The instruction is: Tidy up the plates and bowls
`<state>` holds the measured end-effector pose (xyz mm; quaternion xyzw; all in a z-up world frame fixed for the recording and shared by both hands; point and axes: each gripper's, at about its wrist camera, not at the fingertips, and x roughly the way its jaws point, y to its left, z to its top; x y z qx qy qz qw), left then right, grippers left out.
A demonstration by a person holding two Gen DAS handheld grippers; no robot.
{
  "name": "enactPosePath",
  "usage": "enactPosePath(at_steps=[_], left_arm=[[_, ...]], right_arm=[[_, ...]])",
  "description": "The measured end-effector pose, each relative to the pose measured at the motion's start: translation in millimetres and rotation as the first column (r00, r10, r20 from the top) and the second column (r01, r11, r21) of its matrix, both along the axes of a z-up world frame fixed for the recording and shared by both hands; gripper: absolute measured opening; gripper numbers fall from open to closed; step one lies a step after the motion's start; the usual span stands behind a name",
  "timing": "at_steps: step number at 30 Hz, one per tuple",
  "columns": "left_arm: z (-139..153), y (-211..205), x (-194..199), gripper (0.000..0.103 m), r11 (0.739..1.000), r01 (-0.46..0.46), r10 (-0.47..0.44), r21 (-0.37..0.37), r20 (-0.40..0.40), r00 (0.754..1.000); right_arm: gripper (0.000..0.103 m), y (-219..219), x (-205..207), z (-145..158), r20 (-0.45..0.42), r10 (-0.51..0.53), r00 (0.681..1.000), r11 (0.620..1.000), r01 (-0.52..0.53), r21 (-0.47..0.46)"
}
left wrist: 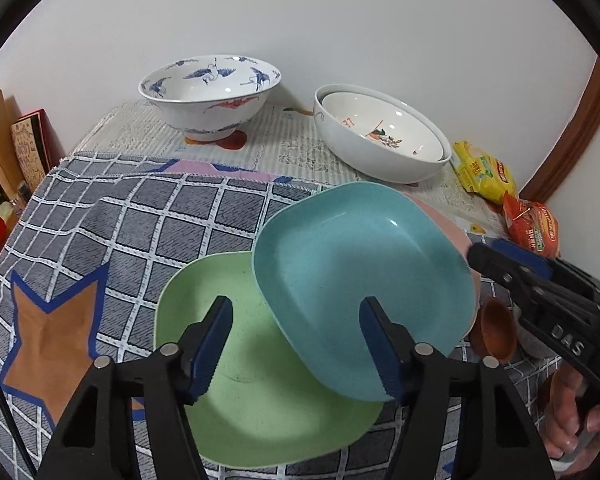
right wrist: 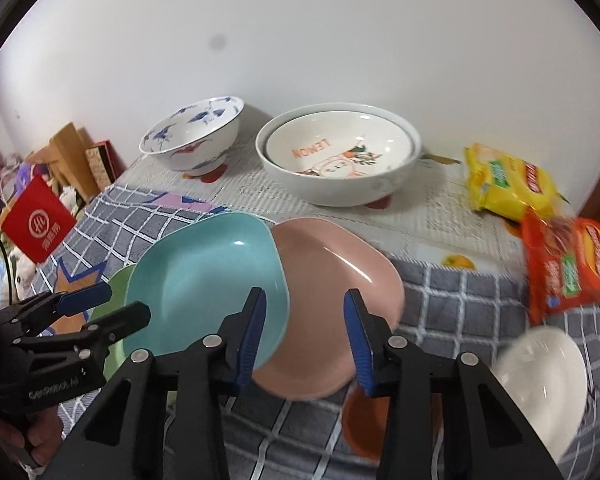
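Three square plates overlap on the checked cloth (left wrist: 140,216). A teal plate (left wrist: 360,264) rests tilted on a green plate (left wrist: 252,400) and on a pink plate (left wrist: 456,236). My left gripper (left wrist: 296,344) hovers open over the green plate's middle, its right finger in front of the teal plate's near rim. In the right wrist view my right gripper (right wrist: 306,332) stands open over the near part of the pink plate (right wrist: 332,272), beside the teal plate (right wrist: 204,280). Neither gripper's pads press on anything. The two grippers see each other: the right gripper (left wrist: 486,250), the left gripper (right wrist: 126,302).
At the back stand a blue-and-white crane bowl (left wrist: 208,96) and two nested white bowls (left wrist: 380,136). A small brown dish (left wrist: 496,332) and a small white bowl (right wrist: 540,380) lie at the right. Yellow (right wrist: 504,180) and red (right wrist: 568,264) snack packets sit at the table's right edge.
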<state>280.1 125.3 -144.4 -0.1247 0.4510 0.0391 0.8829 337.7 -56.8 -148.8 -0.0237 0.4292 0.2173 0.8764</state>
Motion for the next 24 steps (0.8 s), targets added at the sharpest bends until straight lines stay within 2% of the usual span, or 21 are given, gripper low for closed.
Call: enactPosePath(at_steps=[5, 8, 11, 19, 24], left_arm=[[-6, 0, 6, 0.059, 1.0, -0.003, 0.003, 0.003, -0.009, 1.0], [-10, -1, 9, 0.053, 1.0, -0.007, 0.008, 0.017, -0.022, 1.0], [-14, 0, 12, 0.05, 1.0, -0.011, 0.011, 0.006, -0.03, 0.999], [-22, 0, 19, 0.029, 1.0, -0.008, 0.009, 0.009, -0.061, 0.998], [-25, 3, 19, 0.019, 1.0, -0.021, 0.022, 0.023, -0.064, 0.998]], right_arm=[[0.036, 13, 18, -10, -0.02, 0.041, 0.999, 0.999, -0.04, 0.01], [0.032, 19, 26, -18, -0.042, 0.059, 0.997, 0.998, -0.059, 0.01], [0.022, 26, 31, -25, -0.061, 0.074, 0.995, 0.997, -0.074, 0.002], [0.011, 30, 33, -35, -0.085, 0.084, 0.993, 0.996, -0.084, 0.006], [0.009, 31, 31, -35, -0.082, 0.081, 0.993, 0.997, -0.082, -0.006]])
